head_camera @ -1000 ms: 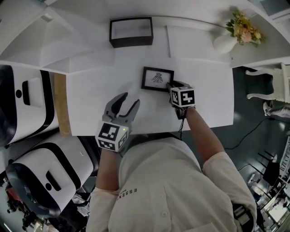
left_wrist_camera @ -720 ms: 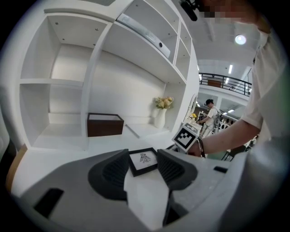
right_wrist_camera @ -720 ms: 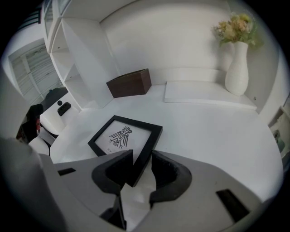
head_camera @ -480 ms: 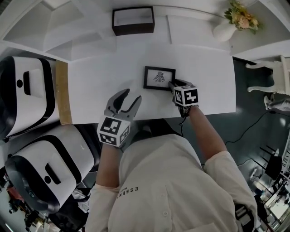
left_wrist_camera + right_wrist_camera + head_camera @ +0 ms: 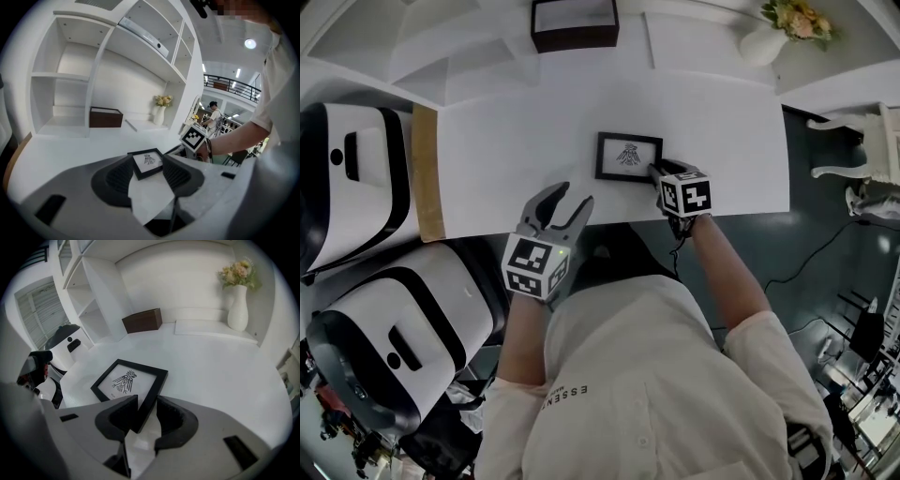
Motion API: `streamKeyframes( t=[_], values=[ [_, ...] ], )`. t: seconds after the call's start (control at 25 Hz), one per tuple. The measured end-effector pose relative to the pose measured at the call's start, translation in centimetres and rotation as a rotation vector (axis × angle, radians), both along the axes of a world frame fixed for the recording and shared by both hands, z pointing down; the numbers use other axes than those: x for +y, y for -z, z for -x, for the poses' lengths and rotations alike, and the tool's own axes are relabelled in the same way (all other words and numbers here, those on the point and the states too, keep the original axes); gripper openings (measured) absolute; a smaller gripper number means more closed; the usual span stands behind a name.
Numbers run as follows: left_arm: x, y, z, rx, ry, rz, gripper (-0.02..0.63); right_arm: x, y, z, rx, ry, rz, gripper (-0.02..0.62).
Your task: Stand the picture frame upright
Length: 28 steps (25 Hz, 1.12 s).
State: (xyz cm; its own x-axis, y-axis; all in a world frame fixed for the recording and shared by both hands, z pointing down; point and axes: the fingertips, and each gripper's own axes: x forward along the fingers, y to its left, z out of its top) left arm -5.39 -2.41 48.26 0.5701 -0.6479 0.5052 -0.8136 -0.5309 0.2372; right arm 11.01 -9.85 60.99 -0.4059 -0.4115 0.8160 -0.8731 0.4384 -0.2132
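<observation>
frame (image 5: 628,155), black-edged with a bird-like black drawing on white, is seen lying face up on the white counter (image 5: 506,141), about mid-width and somewhat toward the near edge; it has not yet been stood up. nearest the camera, a pale shirt (image 5: 647,375) and two forearms are seen. the left gripper (image 5: 567,199) is held over the counter's near edge, its fingers spread and nothing caught between them. it is kept apart from the frame, which is only seen beyond the gap in the left gripper view. the right gripper (image 5: 655,172) is set at the frame's near right corner, tilted steeply down, and its fingers are clenched on that corner: in the right gripper view the black edge is pinched between the two dark pads. whether the corner is lifted off the counter cannot be told. to the left, beside a wooden strip (image 5: 427,169) at the counter's end, two white-and-black housings (image 5: 347,169) are seen. farther back, a dark brown box (image 5: 574,23) is set on a raised ledge, and a white vase (image 5: 764,42) with pale flowers is placed at the far right. white shelves (image 5: 70,75) are seen behind the box in the left gripper view. a white chair (image 5: 853,141) is seen off the counter's right end.
</observation>
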Motion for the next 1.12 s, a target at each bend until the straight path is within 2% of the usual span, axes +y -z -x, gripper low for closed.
streamKeyframes(
  t=[0.28, 0.68, 0.8, 1.12],
  values=[
    [2.8, -1.5, 0.3, 0.002, 0.000, 0.041, 0.193, 2.5, -0.1, 1.1, 0.015, 0.060, 0.002, 0.134],
    [6.0, -5.1, 0.4, 0.034, 0.008, 0.145, 0.193, 5.6, -0.1, 1.5, 0.012, 0.125, 0.008, 0.124],
    [7.0, -6.4, 0.0, 0.069, 0.005, 0.184, 0.193, 6.5, -0.1, 1.6, 0.017, 0.150, 0.006, 0.120],
    [9.0, -8.9, -1.2, 0.231, 0.035, 0.318, 0.193, 8.0, 0.0, 1.4, 0.034, 0.199, -0.005, 0.120]
  ],
)
